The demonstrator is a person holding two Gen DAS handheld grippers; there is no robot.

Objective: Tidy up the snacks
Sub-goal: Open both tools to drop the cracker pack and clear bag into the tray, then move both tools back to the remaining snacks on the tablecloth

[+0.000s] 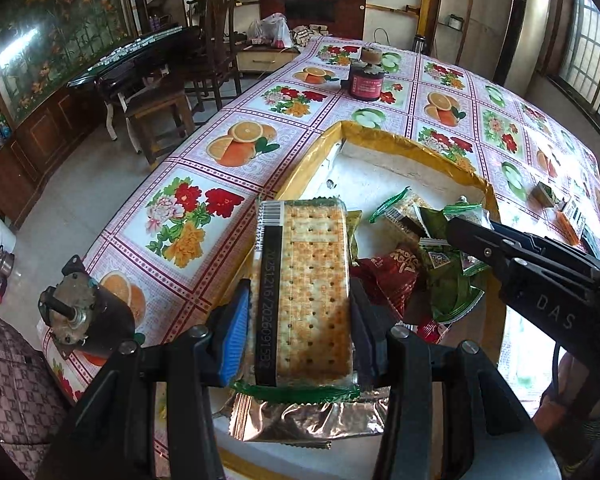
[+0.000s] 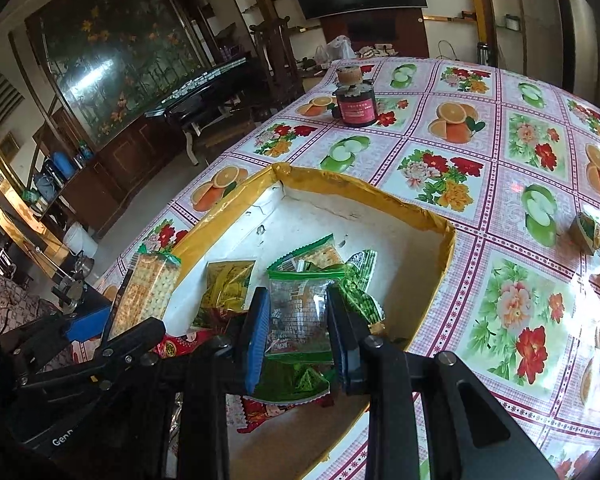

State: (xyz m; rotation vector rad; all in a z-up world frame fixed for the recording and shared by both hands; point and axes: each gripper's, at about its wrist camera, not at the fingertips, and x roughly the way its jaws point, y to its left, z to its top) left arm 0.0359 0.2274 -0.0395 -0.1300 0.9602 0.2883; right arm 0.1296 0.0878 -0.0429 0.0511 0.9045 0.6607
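Note:
My left gripper (image 1: 300, 320) is shut on a clear-wrapped cracker pack (image 1: 304, 280) and holds it over the near left rim of the white box with yellow taped edges (image 1: 380, 132). The pack also shows in the right wrist view (image 2: 148, 292). My right gripper (image 2: 298, 320) is shut on a clear, green-edged snack packet (image 2: 296, 312) above the pile of green and red snack packets (image 2: 228, 288) inside the box (image 2: 380, 196). The right gripper shows in the left wrist view at the right (image 1: 480, 240).
A dark red jar with a cork lid (image 1: 366, 76) stands far back on the fruit-and-flower tablecloth (image 1: 204, 208). Loose snack packets (image 2: 588, 230) lie on the table right of the box. A small motor (image 1: 76, 308) sits at the near left table edge.

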